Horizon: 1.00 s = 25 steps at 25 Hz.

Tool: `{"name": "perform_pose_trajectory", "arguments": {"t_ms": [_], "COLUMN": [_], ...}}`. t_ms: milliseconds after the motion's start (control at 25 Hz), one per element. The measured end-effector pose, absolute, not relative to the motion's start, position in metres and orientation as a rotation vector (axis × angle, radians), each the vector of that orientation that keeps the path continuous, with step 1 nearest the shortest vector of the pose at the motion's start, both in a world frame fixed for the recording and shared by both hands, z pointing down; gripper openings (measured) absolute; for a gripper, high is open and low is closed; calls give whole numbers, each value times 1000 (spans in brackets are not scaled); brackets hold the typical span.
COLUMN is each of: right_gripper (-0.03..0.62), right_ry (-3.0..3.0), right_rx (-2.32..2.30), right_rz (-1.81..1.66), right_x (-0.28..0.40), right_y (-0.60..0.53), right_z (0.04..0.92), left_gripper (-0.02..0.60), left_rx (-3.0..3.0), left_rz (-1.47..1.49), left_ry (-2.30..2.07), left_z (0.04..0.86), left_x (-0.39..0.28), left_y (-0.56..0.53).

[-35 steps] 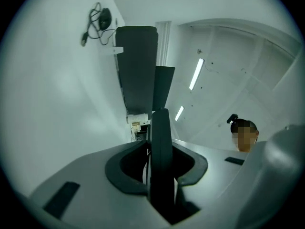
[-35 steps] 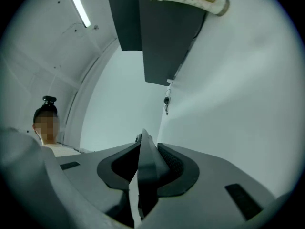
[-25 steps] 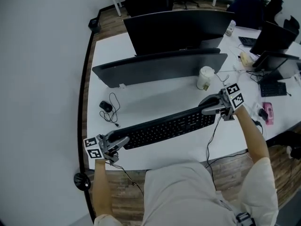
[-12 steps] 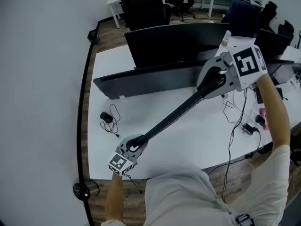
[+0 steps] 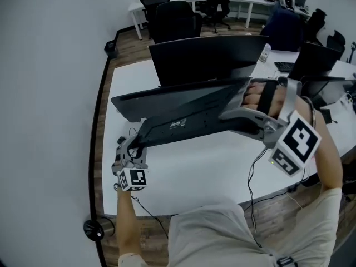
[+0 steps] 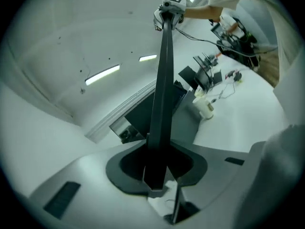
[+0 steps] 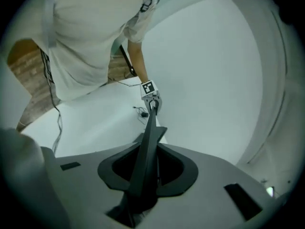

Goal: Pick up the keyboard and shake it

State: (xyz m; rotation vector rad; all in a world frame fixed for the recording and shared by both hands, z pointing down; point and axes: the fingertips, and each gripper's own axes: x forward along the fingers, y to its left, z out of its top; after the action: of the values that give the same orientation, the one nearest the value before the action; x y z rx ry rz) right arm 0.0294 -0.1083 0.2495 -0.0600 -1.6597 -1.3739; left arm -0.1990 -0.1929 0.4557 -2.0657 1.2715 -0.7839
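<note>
The black keyboard (image 5: 183, 124) is off the white desk (image 5: 222, 166), held in the air at both ends and turned so its underside with a label faces the head camera. My left gripper (image 5: 132, 146) is shut on its left end, low above the desk. My right gripper (image 5: 240, 115) is shut on its right end, higher up. In the left gripper view the keyboard (image 6: 162, 80) runs edge-on from my jaws up to the right gripper (image 6: 169, 11). The right gripper view shows the keyboard (image 7: 147, 142) edge-on, reaching down to the left gripper (image 7: 151, 99).
Two dark monitors (image 5: 206, 54) stand behind the keyboard. A mouse (image 5: 122, 141) with a coiled cable lies beside the left gripper. A paper cup (image 6: 206, 108) stands near the monitors. A cable (image 5: 253, 166) hangs over the front edge. More desks and chairs (image 5: 178, 15) lie beyond.
The keyboard has left the desk, swung steeply with its right end high, and now sits flatter in the air, underside toward the camera. Both grippers kept their hold.
</note>
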Motion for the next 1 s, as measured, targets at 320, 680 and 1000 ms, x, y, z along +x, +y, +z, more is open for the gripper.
{"name": "perform_pose_trajectory", "arguments": {"t_ms": [320,680,1000], "right_gripper": [137,146,124], "right_ry": [-1721,-1725,-1425], "right_rx": [642,974,861], "right_rz": [-1590,-1513,-1684], "right_x": [61,92,89], "right_y": [-128,-178,-209], "right_z": [310,349,266], "left_gripper": [118,120,117], "left_rx": [-1510,-1162,-1333], "left_rz": [-1111,-1255,-1086], "left_ry": [987,841,1135], "left_z": [292,254,322], "left_x": [-229,-190,-187], "left_y": [-221,-160,-104]}}
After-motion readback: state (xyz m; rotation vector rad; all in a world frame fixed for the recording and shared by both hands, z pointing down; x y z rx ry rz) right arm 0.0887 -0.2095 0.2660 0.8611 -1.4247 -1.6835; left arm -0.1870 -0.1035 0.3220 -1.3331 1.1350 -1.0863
